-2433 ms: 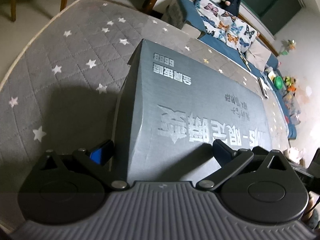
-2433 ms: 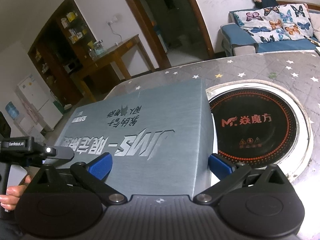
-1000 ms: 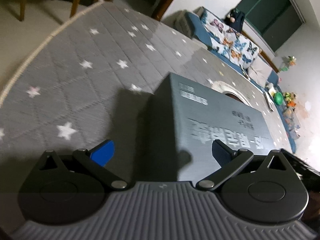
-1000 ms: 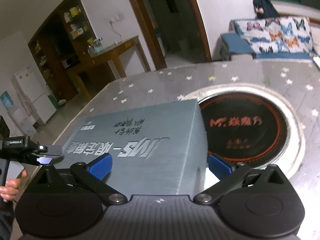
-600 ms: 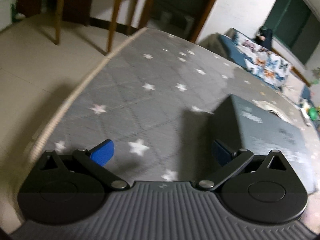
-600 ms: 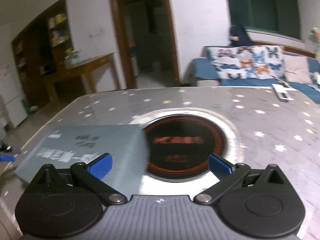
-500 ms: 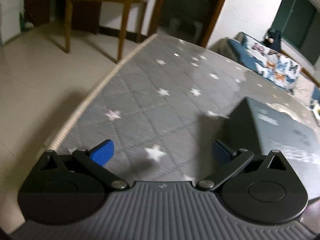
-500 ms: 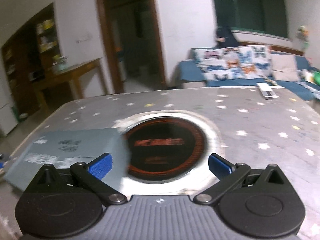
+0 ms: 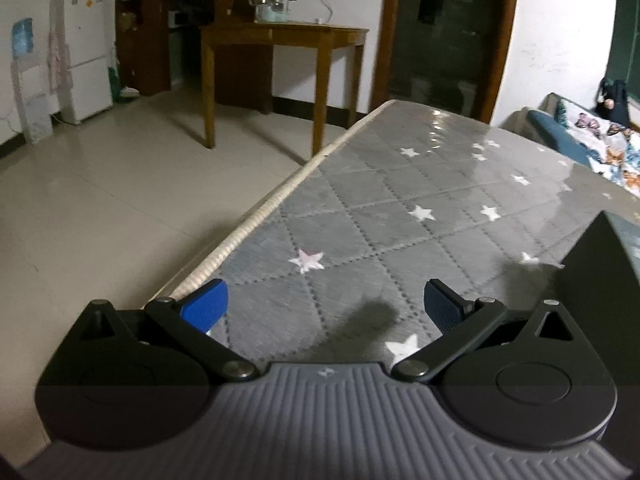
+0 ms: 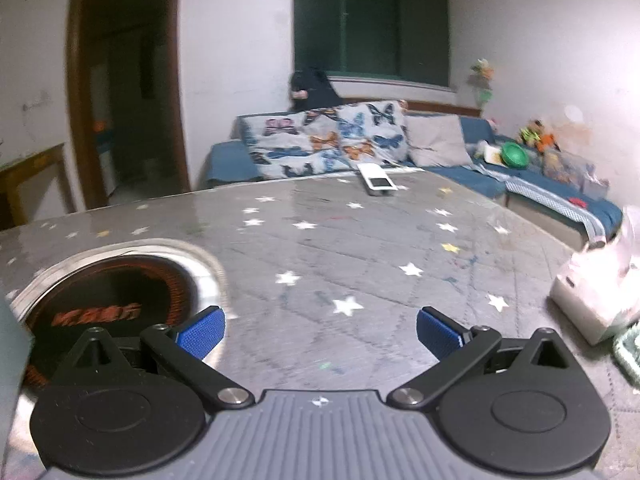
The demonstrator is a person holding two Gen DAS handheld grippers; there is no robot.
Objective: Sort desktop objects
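The large grey box (image 9: 604, 276) rests on the star-patterned table cover (image 9: 400, 216); only its dark end shows at the right edge of the left wrist view, and a sliver of the box (image 10: 10, 344) appears at the left edge of the right wrist view. My left gripper (image 9: 322, 306) is open above the cover near the table's left edge, with nothing between its fingers. My right gripper (image 10: 320, 330) is open over bare cover to the right of the round induction cooktop (image 10: 104, 300). A white remote-like device (image 10: 378, 180) lies at the table's far edge.
A white tissue pack (image 10: 596, 292) and a pale green mat (image 10: 628, 352) sit at the table's right side. A blue sofa (image 10: 400, 148) with butterfly pillows runs behind. A wooden side table (image 9: 280, 64) and a fridge (image 9: 82, 52) stand across the tiled floor.
Both grippers have let go of the grey box and drawn back. The left view swung left toward the table edge; the right view swung right past the cooktop.
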